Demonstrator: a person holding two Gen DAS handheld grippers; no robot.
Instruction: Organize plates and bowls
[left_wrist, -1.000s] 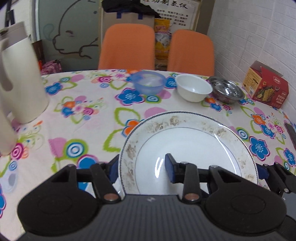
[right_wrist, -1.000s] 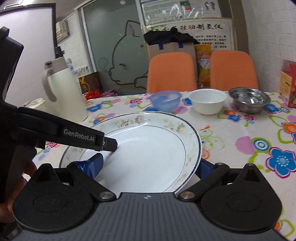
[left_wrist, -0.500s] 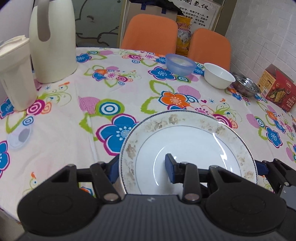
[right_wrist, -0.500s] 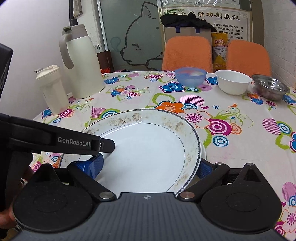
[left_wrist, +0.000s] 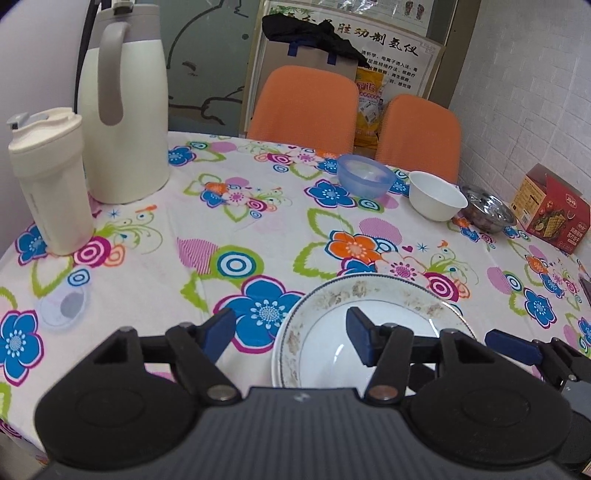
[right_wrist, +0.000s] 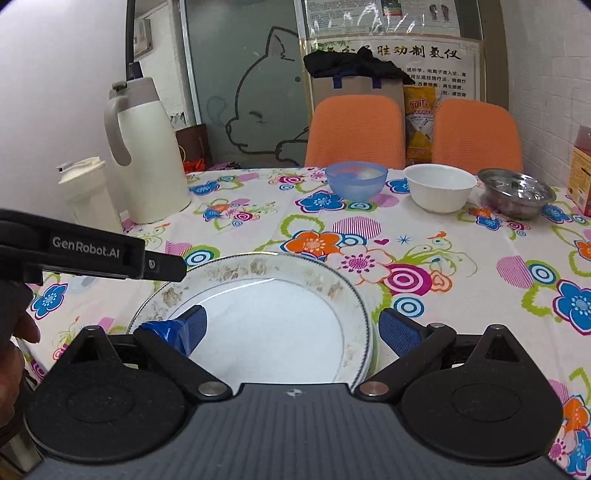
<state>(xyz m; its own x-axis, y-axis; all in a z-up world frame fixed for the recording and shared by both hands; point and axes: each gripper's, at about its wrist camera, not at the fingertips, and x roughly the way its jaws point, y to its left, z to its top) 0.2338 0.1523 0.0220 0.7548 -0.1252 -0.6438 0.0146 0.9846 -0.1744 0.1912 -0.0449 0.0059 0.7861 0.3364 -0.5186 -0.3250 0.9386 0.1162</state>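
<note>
Here, round glossy porcelain plate (right_wrist: 280, 325), floral-printed tablecloth (right_wrist: 443, 258), open left hand-held gripper (left_wrist: 288, 332).

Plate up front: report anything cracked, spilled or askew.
Nothing stands out. The plate lies level on the tablecloth, its visible rim unchipped. The brown rim marks look like printed pattern; the near edge is hidden.

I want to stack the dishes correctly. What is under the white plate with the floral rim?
Under the plate, a second plate edge shows at its right side. The flowered tablecloth surrounds both. The plate hides everything else beneath it.
</note>
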